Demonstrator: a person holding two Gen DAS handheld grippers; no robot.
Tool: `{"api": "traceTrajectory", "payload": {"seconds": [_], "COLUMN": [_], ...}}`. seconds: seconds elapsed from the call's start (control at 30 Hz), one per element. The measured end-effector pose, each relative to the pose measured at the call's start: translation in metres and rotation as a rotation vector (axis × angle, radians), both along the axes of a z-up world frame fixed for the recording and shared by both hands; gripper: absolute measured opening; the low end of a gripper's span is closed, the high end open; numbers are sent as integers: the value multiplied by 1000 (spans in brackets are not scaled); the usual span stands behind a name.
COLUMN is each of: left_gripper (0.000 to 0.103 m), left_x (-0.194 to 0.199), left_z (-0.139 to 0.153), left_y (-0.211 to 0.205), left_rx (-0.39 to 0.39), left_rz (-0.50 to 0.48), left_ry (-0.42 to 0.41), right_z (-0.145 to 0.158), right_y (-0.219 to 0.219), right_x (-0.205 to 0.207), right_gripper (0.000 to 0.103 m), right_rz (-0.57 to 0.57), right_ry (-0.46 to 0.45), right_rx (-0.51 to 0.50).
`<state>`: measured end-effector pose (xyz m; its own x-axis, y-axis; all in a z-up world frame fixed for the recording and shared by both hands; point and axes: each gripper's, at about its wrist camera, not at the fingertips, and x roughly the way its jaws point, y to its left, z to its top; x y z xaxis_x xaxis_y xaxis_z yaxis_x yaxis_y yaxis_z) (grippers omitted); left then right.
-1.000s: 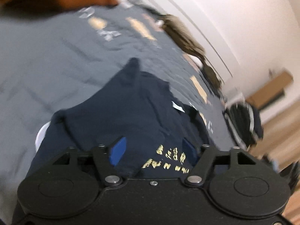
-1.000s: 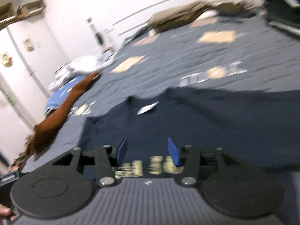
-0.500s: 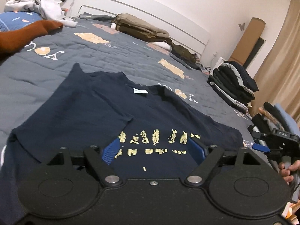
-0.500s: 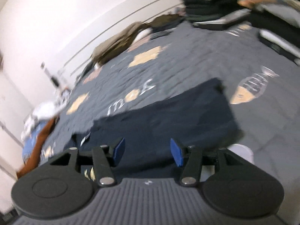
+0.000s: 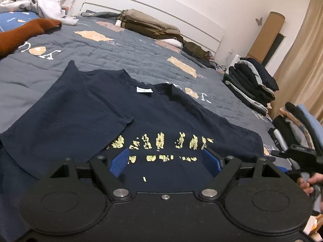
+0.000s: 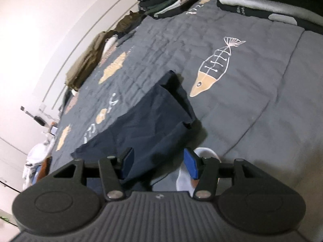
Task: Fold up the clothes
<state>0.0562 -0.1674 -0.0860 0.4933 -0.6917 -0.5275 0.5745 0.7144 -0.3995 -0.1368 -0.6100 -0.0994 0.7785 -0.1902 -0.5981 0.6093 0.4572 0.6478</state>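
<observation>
While the left gripper [image 5: 165,161] hangs low over the front of the shirt [image 5: 84,113], its blue pads [image 5: 119,162] stand well apart with nothing pinched between them; the jaws have lately been easing wider, and only the yellow lettering [image 5: 159,143] lies beneath the gap. The right gripper [image 6: 158,162] is likewise apart, its jaws having just been widening, and it holds nothing, poised above the shirt's right sleeve [image 6: 161,111]. The dark navy shirt lies flat on the bed [image 5: 141,52], printed side up. Its long axis runs away from the left gripper, hem nearest and collar [image 5: 141,86] farthest, toward the headboard [image 5: 161,16]. The left sleeve [image 5: 66,119] has been folded inward over the chest, its edge reaching close to the lettering, while the right sleeve still lies spread outward, its cuff pointing toward a fish drawing [image 6: 214,68] on the grey quilt. A stack of folded dark clothes [image 5: 252,80] sits at the bed's right edge, well apart from the shirt, and a rust-coloured garment [image 5: 24,32] lies off to the left.
</observation>
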Motion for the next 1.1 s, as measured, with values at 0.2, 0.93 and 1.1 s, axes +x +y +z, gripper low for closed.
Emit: {"api": "traceTrajectory", "payload": {"seconds": [0.2, 0.93, 1.1], "left_gripper": [78, 79, 79], "left_x": [-15, -18, -18], "left_z": [4, 1, 1], "left_y": [-8, -7, -7], "left_rx": [-11, 9, 14], "left_rz": [-104, -115, -114], "left_ry": [-37, -16, -16], "right_z": [-9, 38, 36], "right_y": [-4, 90, 149], "right_x": [16, 71, 78], "right_gripper": [54, 5, 5], "right_rz": [-3, 387, 780], "right_ry": [16, -7, 1], "right_rx": [-35, -807, -986]}}
